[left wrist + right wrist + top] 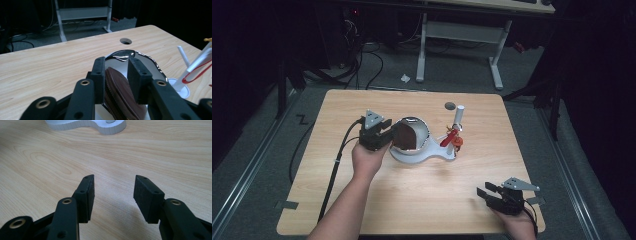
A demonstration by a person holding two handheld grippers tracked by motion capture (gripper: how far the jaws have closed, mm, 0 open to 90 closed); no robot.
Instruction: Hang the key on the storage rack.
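Wood table (412,195) | high: left gripper (379,135) at shiny metal ring (422,131) on white base (419,156), post (457,120) with red bits behind; right gripper (492,192) near front edge | left view: jaws astride brown disc (120,95), contact unclear | right view: right gripper (113,195) jaws wide, nothing between | no readable text

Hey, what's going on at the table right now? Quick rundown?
Left gripper at the shiny bowl, jaws astride a brown disc. Right gripper open, empty, low over the table. Nothing in the way.
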